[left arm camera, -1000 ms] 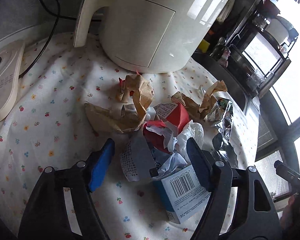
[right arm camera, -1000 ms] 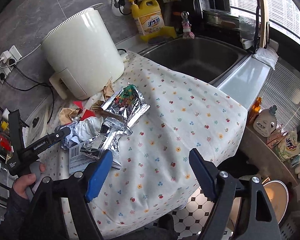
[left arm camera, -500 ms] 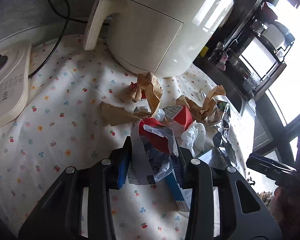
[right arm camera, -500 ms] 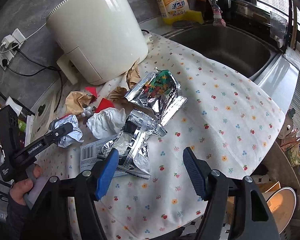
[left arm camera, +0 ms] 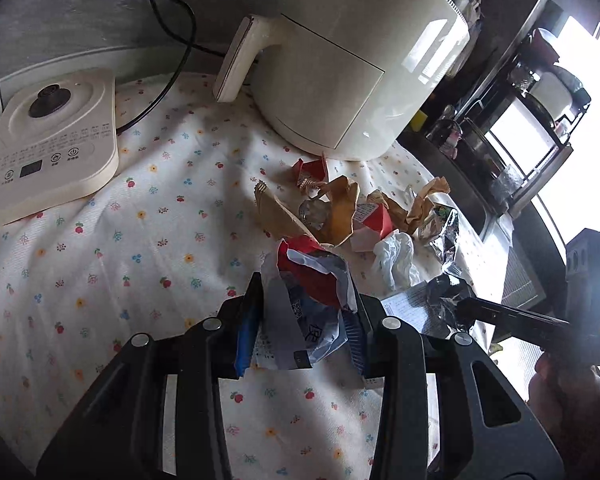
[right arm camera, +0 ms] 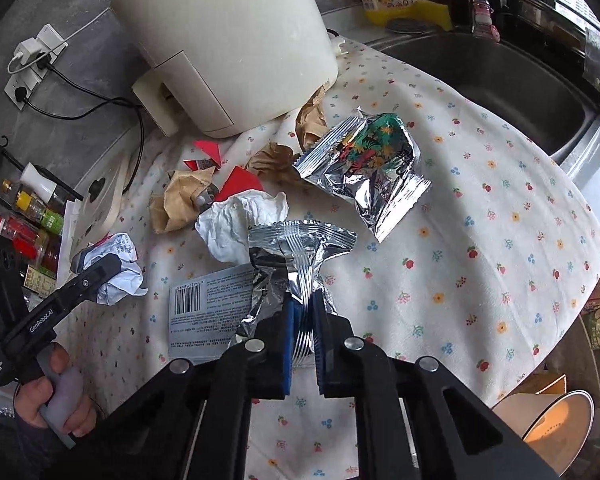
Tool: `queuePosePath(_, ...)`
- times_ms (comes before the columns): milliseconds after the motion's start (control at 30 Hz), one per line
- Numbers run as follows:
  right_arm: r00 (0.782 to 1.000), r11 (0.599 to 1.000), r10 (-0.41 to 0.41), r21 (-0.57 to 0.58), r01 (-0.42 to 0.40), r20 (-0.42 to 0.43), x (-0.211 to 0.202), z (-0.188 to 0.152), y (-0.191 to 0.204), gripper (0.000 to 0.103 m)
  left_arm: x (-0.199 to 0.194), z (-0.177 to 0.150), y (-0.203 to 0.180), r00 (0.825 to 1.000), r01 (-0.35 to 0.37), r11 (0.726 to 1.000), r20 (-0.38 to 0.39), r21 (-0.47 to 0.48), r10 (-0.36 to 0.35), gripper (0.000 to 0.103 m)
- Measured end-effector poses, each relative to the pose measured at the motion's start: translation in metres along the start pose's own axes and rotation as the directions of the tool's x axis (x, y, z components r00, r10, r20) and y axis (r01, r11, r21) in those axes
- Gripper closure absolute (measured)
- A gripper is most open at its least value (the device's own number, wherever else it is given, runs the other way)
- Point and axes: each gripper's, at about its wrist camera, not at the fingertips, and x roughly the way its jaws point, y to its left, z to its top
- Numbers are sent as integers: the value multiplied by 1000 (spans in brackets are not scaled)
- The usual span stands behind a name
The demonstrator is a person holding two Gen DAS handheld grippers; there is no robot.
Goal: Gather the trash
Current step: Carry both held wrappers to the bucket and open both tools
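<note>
While the left hand-held gripper (left arm camera: 302,322) clamps a crumpled wrapper (left arm camera: 306,300) and the right hand-held gripper (right arm camera: 304,326) pinches a foil packet (right arm camera: 300,256) just above the tabletop (right arm camera: 480,216), tissue (right arm camera: 240,220), brown paper (right arm camera: 180,200) and another foil bag (right arm camera: 372,168) remain uncollected.

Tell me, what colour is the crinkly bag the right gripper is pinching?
Shiny silver foil, clearest in the right wrist view.

I see a bench covered by a white floral cloth (right arm camera: 480,216), backed by a grey wall (right arm camera: 60,92) with a socket strip (right arm camera: 32,60) and black cables. A cream appliance (right arm camera: 228,40) stands at the back, a steel sink (right arm camera: 500,80) beside it. Bright daylight pours through the window (left arm camera: 588,128). A spice rack (right arm camera: 28,216) sits left of the bench.
</note>
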Motion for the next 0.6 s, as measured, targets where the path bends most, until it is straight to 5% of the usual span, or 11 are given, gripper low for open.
queuePosePath(267, 998, 998, 12, 55, -16, 64, -43, -19, -35, 95, -11, -3, -44, 1000, 14, 998, 25, 63, -15, 65)
queuePosePath(600, 991, 988, -59, 148, 40, 122, -123, -77, -131, 95, -5, -42, -164, 994, 105, 982, -14, 157, -104, 65)
